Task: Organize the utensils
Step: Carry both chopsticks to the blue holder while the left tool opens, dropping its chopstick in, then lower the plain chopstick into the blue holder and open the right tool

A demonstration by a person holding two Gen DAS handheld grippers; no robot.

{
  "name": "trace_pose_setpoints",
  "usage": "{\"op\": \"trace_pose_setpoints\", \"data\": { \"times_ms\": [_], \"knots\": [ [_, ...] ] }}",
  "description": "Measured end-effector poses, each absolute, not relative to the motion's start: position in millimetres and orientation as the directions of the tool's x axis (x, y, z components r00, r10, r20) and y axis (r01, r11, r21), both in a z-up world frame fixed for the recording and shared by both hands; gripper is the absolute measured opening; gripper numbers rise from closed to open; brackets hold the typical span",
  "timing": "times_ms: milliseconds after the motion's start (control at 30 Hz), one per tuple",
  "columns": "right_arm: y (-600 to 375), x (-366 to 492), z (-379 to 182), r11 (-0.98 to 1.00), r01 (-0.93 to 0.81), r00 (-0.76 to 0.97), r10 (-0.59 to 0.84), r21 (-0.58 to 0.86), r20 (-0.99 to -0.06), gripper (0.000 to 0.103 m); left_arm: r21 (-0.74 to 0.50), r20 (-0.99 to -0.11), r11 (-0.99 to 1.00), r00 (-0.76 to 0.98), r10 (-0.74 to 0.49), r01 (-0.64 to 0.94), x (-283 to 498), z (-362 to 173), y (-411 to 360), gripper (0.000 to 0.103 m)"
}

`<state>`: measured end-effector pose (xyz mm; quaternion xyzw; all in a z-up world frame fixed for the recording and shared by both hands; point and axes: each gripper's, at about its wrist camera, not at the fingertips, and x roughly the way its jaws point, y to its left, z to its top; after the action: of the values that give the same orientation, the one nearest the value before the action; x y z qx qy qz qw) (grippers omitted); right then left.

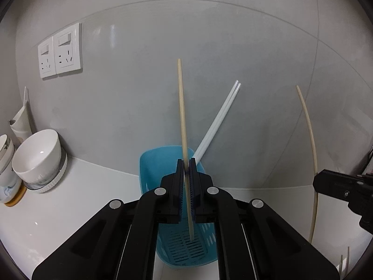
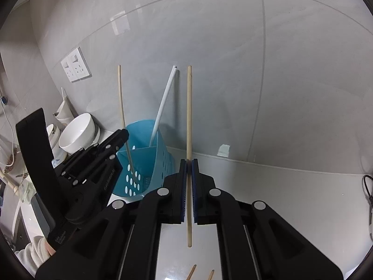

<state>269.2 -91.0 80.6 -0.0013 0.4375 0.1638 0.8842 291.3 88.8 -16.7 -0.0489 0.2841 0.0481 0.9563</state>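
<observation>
Your left gripper (image 1: 186, 163) has its fingers clamped on a wooden chopstick (image 1: 182, 116). The chopstick stands nearly upright, with its lower tip inside the blue utensil holder (image 1: 149, 163). The holder stands on the white worktop (image 1: 81, 198) at its back edge, against the grey wall. A pair of white chopsticks (image 1: 219, 116) leans in the holder's rear compartment.

Your right gripper (image 2: 189, 163) has its fingers clamped on a second wooden chopstick (image 2: 189, 116). This chopstick is upright over bare worktop, to the right of the holder, with its lower tip clear of the surface. Two more chopstick ends (image 2: 191, 271) lie on the worktop near the front edge. A white bowl (image 1: 37, 154) stands near the back left of the worktop.
</observation>
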Motion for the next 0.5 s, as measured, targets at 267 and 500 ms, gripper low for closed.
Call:
{"op": "trace_pose_setpoints", "data": {
  "times_ms": [267, 500],
  "knots": [
    [-82.8, 268.9, 81.4, 0.939, -0.312, 0.562, 0.304, 0.144, -0.769, 0.004, -0.059, -0.587, 0.988, 0.805, 0.079, -0.14, 276.3, -20.1, 94.1, 0.034],
    [-74.8, 273.7, 82.6, 0.931, -0.315, 0.568, 0.342, 0.186, -0.748, 0.004, -0.078, -0.615, 0.978, 0.781, 0.105, -0.193, 245.3, -10.1, 111.1, 0.08]
  ]
}}
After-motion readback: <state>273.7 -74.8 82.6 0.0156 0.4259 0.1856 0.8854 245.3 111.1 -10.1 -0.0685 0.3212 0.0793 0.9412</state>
